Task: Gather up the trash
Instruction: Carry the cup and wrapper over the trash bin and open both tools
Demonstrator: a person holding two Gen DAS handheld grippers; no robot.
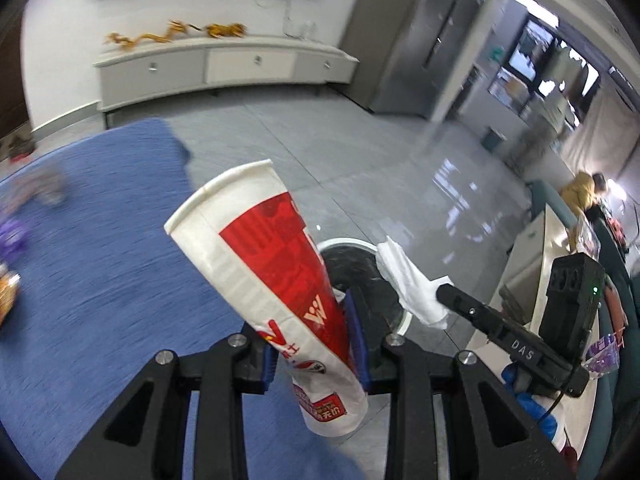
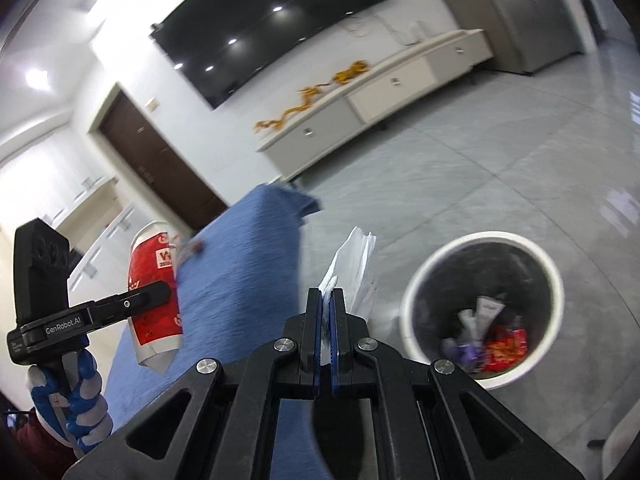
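Observation:
My left gripper [image 1: 316, 344] is shut on a crushed red-and-white paper cup [image 1: 276, 276], held tilted above the floor near the bin [image 1: 360, 276]. The cup also shows in the right wrist view [image 2: 154, 296] with the left gripper [image 2: 156, 292] across it. My right gripper [image 2: 327, 300] is shut on a white paper napkin [image 2: 354, 268], which also shows in the left wrist view [image 1: 412, 284] over the bin's edge. The round white-rimmed trash bin [image 2: 556, 292], lined in black, holds several wrappers [image 2: 500, 350] and stands on the floor to the right.
A blue cloth-covered table [image 1: 100, 264] lies to the left, with blurred snack packets [image 1: 10, 240] on it. A white low cabinet [image 1: 224, 68] and wall TV [image 2: 272, 24] stand at the back. A counter [image 1: 544, 264] is at the right.

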